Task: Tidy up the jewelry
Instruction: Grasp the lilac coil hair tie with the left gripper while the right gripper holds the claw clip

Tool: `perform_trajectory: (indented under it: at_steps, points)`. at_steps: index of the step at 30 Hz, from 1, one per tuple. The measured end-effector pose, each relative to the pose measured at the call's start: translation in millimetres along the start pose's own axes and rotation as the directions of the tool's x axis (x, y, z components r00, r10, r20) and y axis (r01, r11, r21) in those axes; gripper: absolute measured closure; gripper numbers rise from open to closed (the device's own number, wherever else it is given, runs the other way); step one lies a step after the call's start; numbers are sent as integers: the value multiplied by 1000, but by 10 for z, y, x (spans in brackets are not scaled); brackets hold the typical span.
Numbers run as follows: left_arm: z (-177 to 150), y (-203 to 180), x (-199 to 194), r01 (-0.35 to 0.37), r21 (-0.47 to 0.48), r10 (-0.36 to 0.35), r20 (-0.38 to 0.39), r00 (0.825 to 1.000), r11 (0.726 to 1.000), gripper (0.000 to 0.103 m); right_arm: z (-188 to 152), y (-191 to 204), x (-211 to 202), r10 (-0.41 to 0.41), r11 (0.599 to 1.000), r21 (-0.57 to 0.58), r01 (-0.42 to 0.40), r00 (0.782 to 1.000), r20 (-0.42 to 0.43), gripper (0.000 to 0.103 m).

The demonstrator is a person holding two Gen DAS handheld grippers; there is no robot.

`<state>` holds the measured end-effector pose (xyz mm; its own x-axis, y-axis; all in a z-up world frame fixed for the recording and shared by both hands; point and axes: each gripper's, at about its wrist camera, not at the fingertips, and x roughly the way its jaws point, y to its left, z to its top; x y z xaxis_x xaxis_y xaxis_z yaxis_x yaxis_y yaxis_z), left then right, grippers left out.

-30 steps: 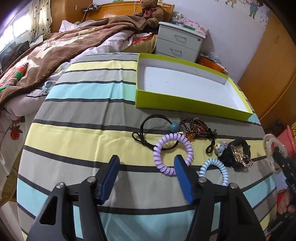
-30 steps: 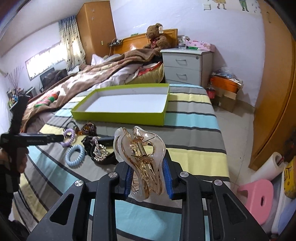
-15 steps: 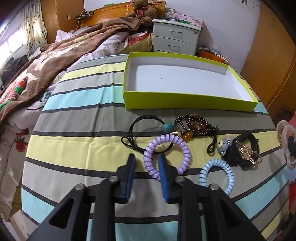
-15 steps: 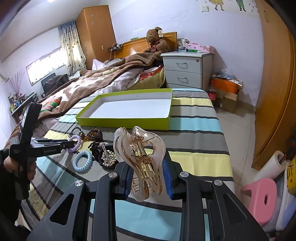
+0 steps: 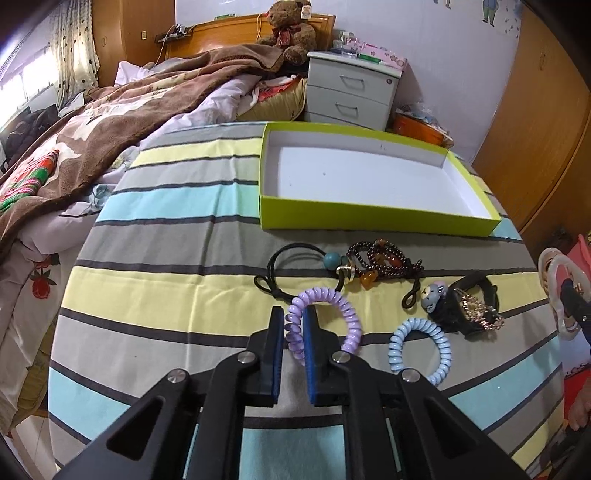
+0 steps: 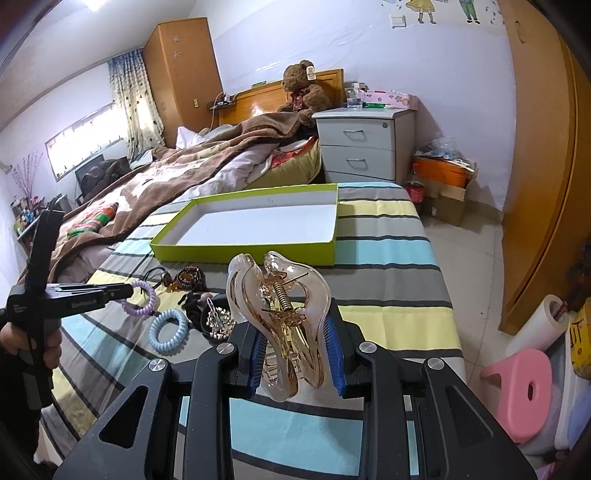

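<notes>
Holding now: my left claw point(image 5: 294, 334) is pinched onto the near-left arc of the purple coil hair tie point(image 5: 325, 320), lower centre of the left wrist frame; the tie lies on the striped bedspread point(image 5: 166, 295).
Right claw: my right claw point(image 6: 295, 354) is clamped on the clear amber hair claw clip point(image 6: 280, 317), which stands upright between the blue pads point(image 6: 334, 363), lower centre of the right wrist frame.
Blue coil tie: the pale blue coil hair tie point(image 5: 420, 346) lies just right of the purple one, apart from it.
Black tie: a black elastic with a teal bead point(image 5: 330, 259) lies above the purple tie in the frame; whether its cord touches the purple coil I cannot tell.
Beads: a dark beaded bracelet point(image 5: 384, 260) with amber pieces sits right of the teal bead, touching the elastic's metal piece.
Black pile: a black scrunchie with a grey mouse charm and a rhinestone clip point(image 5: 465, 306) lies at the right, just above the blue tie.
Box: the lime-green box point(image 5: 369, 218) with a white inside sits beyond the jewelry, centre of the frame.
Beyond: a brown blanket point(image 5: 110, 122) covers the upper left; a grey nightstand point(image 5: 351, 96) and teddy bear point(image 5: 288, 29) are at the top.
</notes>
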<state>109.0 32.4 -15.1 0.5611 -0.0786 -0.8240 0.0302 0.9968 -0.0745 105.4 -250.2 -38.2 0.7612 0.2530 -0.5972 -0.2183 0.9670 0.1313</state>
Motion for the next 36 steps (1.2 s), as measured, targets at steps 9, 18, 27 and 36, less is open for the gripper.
perform_trajectory:
  at_steps: [9,18,27,36]
  points:
    - [96,54,-186,26,-9,-25,43,999,1000,92,167,52,-77,-27,1000,-2,27,999,33,73]
    - [283,129,-288,54,-22,-52,83,995,998,92,346,84,-48,-35,999,4,35,998,54,73]
    - [34,87,-13,65,57,-64,-5,998,996,61,271,41,70,-21,999,36,21,1000,18,73]
    - [0,-95,253,5,132,-1,-33,999,991,61,262,27,78,-29,999,40,28,999,16,73]
